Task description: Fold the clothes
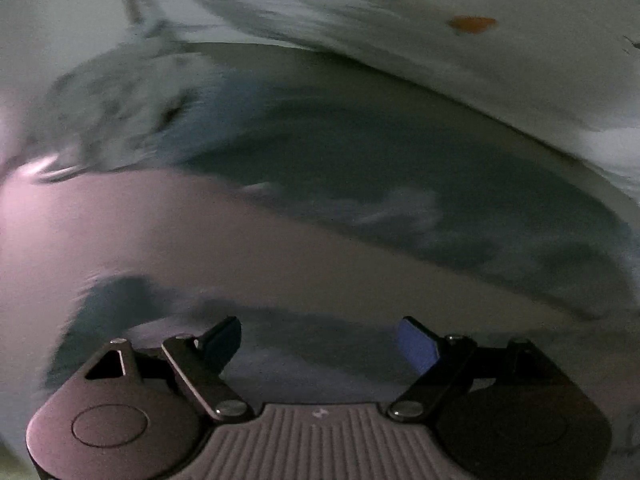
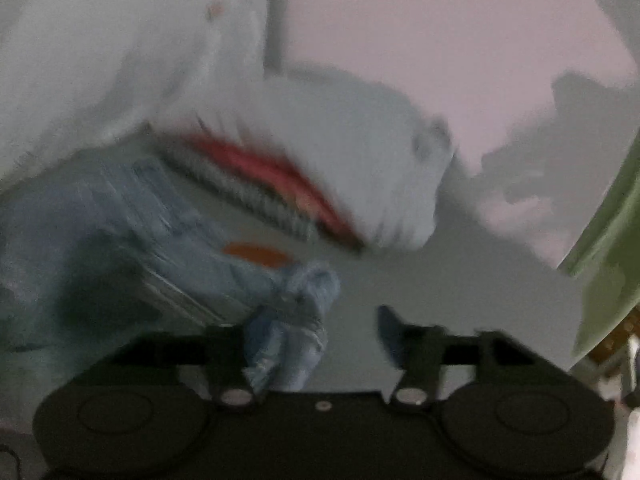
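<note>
Both views are blurred by motion. In the left wrist view my left gripper (image 1: 320,346) is open and empty, its jaws wide apart above a pale surface (image 1: 200,240). A dark blue-grey cloth (image 1: 360,152) lies ahead of it. In the right wrist view my right gripper (image 2: 316,340) is open. A bunched end of light blue denim (image 2: 296,320) lies between the jaws against the left finger, and the rest of the denim (image 2: 100,216) spreads to the left. A stack of folded clothes, white over red and grey (image 2: 320,168), sits behind it.
A small orange mark (image 1: 472,24) shows on the white surface at upper right in the left view; an orange patch (image 2: 256,254) also shows beside the denim. A green edge (image 2: 612,248) runs along the right. A pale wall (image 2: 440,40) is behind.
</note>
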Demonstrator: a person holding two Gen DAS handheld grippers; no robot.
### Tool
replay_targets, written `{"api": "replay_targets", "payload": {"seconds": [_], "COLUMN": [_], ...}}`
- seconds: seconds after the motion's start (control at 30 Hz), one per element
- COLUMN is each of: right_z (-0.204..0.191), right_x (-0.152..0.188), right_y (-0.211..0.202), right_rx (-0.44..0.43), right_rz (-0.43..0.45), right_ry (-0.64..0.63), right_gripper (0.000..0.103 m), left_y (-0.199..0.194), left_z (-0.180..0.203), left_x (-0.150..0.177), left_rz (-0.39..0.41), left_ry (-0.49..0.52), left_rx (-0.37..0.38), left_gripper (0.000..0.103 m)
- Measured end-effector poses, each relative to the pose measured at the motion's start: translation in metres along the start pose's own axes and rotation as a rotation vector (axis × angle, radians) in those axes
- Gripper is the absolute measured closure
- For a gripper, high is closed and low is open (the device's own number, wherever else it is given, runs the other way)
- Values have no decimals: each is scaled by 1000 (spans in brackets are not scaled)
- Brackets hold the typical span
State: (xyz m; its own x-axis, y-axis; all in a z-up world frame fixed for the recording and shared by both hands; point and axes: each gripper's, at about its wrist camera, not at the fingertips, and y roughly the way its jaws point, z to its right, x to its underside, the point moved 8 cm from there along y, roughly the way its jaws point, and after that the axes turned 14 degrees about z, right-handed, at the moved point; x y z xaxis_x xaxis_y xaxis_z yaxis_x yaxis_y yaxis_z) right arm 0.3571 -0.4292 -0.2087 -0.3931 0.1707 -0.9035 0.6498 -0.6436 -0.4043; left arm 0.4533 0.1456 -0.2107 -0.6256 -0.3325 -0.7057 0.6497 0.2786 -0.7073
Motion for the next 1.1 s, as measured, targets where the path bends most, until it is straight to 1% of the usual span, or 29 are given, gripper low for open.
{"api": "replay_targets", "payload": {"seconds": [0.07, 0.13, 0.17, 0.23, 0.3, 0.37, 0.4, 0.47, 0.5, 0.53, 0.57, 0.6, 0.63, 0.67, 0.7, 0.73, 0.77, 0.8, 0.83, 0.87, 0.9, 0.93, 0.97, 1.03, 1.07, 1.1], "right_z": [-18, -47, -63, -98, -137, -174, -192, -221, -234, -244, -254, -263, -271, -279, -288, -298, -306, -314, -320, -326, -330, -333, -336, -333, -331, -329], "right_x": [8, 27, 38, 63, 90, 118, 133, 158, 171, 183, 195, 207, 214, 220, 226, 232, 235, 238, 240, 241, 239, 236, 233, 233, 234, 234], "right_y": [-38, -81, -103, -154, -212, -272, -303, -360, -389, -411, -431, -452, -462, -471, -475, -479, -483, -487, -490, -492, -495, -497, -500, -499, -498, -498], "right_rx": [-66, -178, -236, -352, -476, -630, -712, -878, -960, -1029, -1096, -1162, -1197, -1227, -1239, -1247, -1255, -1261, -1275, -1290, -1298, -1304, -1311, -1333, -1343, -1353], "right_rz": [-14, -49, -56, -49, -25, 12, 36, 134, 185, 235, 285, 335, 368, 399, 415, 430, 454, 480, 481, 480, 470, 459, 448, 369, 328, 286], "right_ry": [34, 40, 22, -55, -174, -333, -424, -611, -705, -784, -860, -936, -971, -1001, -1030, -1059, -1091, -1123, -1136, -1146, -1127, -1105, -1082, -1041, -1020, -999], "right_gripper": [30, 29, 29, 27, 25, 25, 25, 25, 25, 26, 26, 27, 28, 28, 30, 35, 38, 45, 62, 74, 94, 99, 100, 100, 100, 99], "left_y": [-18, -36, -45, -60, -67, -68, -69, -69, -67, -63, -59, -54, -51, -50, -52, -52, -53, -56, -61, -65, -71, -80, -91, -110, -114, -112], "left_z": [-38, -76, -93, -124, -151, -173, -179, -187, -189, -188, -187, -185, -185, -187, -188, -190, -193, -196, -200, -203, -206, -206, -208, -212, -215, -218], "left_x": [15, 31, 39, 57, 73, 86, 89, 91, 93, 94, 96, 98, 100, 100, 100, 99, 98, 96, 94, 91, 89, 85, 80, 72, 71, 75], "left_rz": [26, 43, 44, 39, 22, -1, 1, 19, 19, 16, 12, 5, 6, 23, 38, 38, 39, 44, 50, 57, 71, 86, 103, 144, 153, 144], "left_ry": [10, 26, 27, 2, -66, -160, -204, -295, -318, -337, -346, -347, -341, -330, -322, -335, -350, -388, -420, -451, -465, -481, -493, -508, -515, -522], "left_rx": [-48, -93, -102, -107, -99, -71, -40, 42, 71, 97, 110, 105, 88, 68, 56, 59, 64, 76, 88, 100, 106, 124, 144, 152, 151, 145], "left_gripper": [15, 14, 14, 12, 12, 12, 12, 13, 15, 24, 29, 41, 52, 60, 84, 93, 93, 96, 98, 99, 100, 101, 101, 101, 101, 100]}}
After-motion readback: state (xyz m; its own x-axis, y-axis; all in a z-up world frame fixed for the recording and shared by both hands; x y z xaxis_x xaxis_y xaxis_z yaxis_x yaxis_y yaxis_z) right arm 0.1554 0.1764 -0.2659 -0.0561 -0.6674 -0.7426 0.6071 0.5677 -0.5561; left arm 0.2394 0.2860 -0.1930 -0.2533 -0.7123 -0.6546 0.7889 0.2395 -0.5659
